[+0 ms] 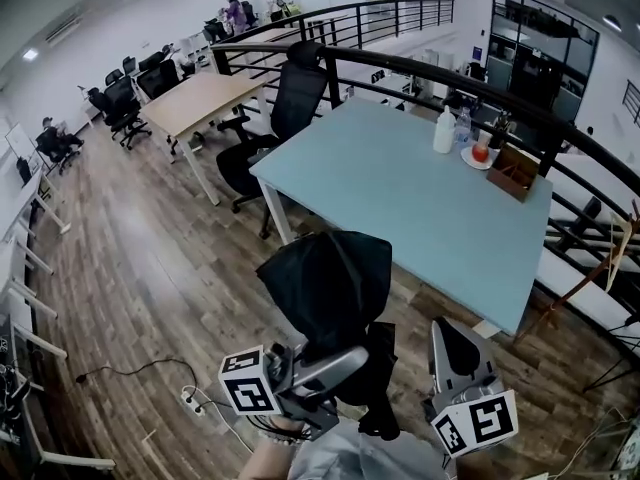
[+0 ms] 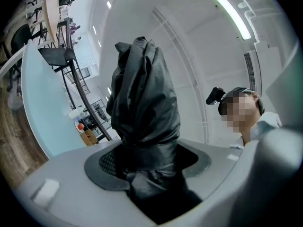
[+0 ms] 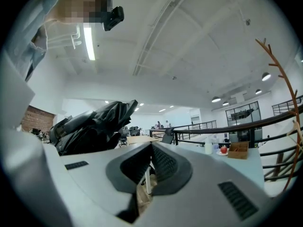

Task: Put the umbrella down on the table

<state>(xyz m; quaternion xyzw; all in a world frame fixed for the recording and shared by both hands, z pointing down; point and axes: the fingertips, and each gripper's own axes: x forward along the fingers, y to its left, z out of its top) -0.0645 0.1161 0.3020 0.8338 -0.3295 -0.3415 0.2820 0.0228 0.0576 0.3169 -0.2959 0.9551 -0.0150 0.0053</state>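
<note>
A folded black umbrella (image 1: 328,286) hangs in the air in front of the near edge of the pale blue table (image 1: 400,198), its bunched fabric upward. My left gripper (image 1: 342,362) is shut on its lower part; in the left gripper view the black fabric (image 2: 144,108) fills the space between the pads. My right gripper (image 1: 452,346) sits to the right of the umbrella, apart from it. Its jaws stand closed with nothing between them (image 3: 150,163). In the right gripper view the umbrella (image 3: 92,126) shows at the left.
At the table's far right corner stand a white bottle (image 1: 444,131), a plate with a red apple (image 1: 480,154) and a wooden box (image 1: 514,171). A black office chair (image 1: 275,118) stands at the table's left side. A dark railing (image 1: 520,108) runs behind.
</note>
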